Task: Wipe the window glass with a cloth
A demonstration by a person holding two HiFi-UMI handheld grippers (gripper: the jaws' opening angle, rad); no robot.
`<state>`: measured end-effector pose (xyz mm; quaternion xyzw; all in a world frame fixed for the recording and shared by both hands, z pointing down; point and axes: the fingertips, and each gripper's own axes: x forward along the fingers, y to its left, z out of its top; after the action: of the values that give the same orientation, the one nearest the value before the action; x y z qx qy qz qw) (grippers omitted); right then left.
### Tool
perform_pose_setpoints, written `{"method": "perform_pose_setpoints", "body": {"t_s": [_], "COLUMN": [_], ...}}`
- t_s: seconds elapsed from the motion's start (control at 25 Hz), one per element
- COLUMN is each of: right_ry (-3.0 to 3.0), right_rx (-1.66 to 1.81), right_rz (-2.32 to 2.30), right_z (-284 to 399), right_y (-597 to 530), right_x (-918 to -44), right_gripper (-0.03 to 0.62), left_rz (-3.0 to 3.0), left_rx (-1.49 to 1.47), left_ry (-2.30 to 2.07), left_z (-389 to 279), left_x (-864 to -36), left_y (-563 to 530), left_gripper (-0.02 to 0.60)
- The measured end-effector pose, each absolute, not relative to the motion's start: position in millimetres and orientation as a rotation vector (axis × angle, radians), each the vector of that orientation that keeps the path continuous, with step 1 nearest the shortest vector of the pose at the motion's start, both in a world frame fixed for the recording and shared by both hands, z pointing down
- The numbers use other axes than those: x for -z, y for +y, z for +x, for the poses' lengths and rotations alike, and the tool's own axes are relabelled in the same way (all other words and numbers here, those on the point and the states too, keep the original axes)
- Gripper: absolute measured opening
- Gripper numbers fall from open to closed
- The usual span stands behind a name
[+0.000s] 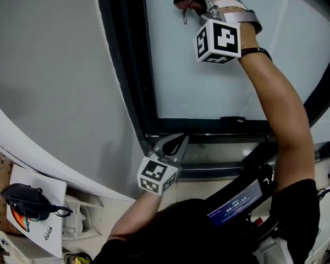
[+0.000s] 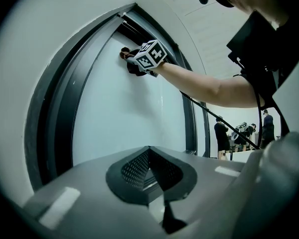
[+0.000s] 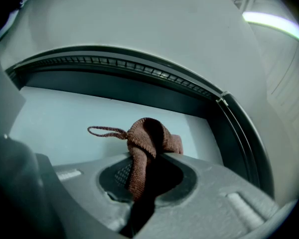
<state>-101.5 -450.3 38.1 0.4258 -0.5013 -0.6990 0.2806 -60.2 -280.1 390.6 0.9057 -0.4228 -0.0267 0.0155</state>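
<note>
Starting at the left: the left tool [image 1: 175, 143] is down low by the bottom corner of the dark window frame [image 1: 129, 65]. It's closed up with nothing in it, so it's basically just parked. Its own view looks up the window glass [image 1: 209, 87] at the other arm.

Further right and way up, the right tool [image 3: 150, 156] is clamped tight on a brown knitted cloth [image 3: 148, 136]. The bunched end pokes out past the tips, and a little loop of cord [image 3: 105, 131] sticks off to one side. The cloth is up in the top left corner of the pane, close to the frame. From the head view it looks to be against the glass or just about there.

What I'd worry about:
- Only a small wad of cloth is out front. Lean in too hard and the hard tool tips might meet the glass instead of the fabric, which means scratches or squeaks.
- The grip is on a narrow fold, so dragging it sideways could tug it loose.
- That loop could snag on the frame edge.
- The arm is fully stretched, so I'd guess the pressure won't be even, which means streaks.
</note>
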Motion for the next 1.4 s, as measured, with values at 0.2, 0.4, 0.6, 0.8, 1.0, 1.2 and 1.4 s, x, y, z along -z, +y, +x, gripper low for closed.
{"method": "perform_pose_setpoints", "body": {"t_s": [0.2, 0.4, 0.6, 0.8, 1.0, 1.2, 1.4], "right_ry": [-1.363, -1.391, -1.396, -1.4, -1.405, -1.421, -1.428], "right_rx": [1.861, 1.835, 1.818, 1.804, 1.784, 1.758, 1.732], "right_rz": [1.122, 1.101, 1.065, 1.026, 0.988, 0.952, 0.903], "right_z": [-103, -103, -103, -104, -104, -103, -103], "right_y": [-448, -447, -446, -446, -447, -448, -448], "right_x": [-69, -98, -128, -158, -184, -210, -237], "right_gripper": [0.031, 0.031, 0.031, 0.031, 0.031, 0.031, 0.031], "left_rz": [2.822, 2.823, 2.831, 2.842, 2.85, 2.857, 2.857], "left_rx": [0.083, 0.08, 0.066, 0.048, 0.028, 0.032, 0.035], "left_ry": [-1.303, -1.292, -1.272, -1.256, -1.238, -1.234, -1.231], "left_z": [-57, -55, -51, -47, -46, -45, -45], "left_x": [-392, -394, -396, -400, -403, -401, -401], "left_y": [-279, -279, -277, -276, -276, -277, -276], "left_gripper": [0.017, 0.017, 0.017, 0.017, 0.017, 0.017, 0.017]}}
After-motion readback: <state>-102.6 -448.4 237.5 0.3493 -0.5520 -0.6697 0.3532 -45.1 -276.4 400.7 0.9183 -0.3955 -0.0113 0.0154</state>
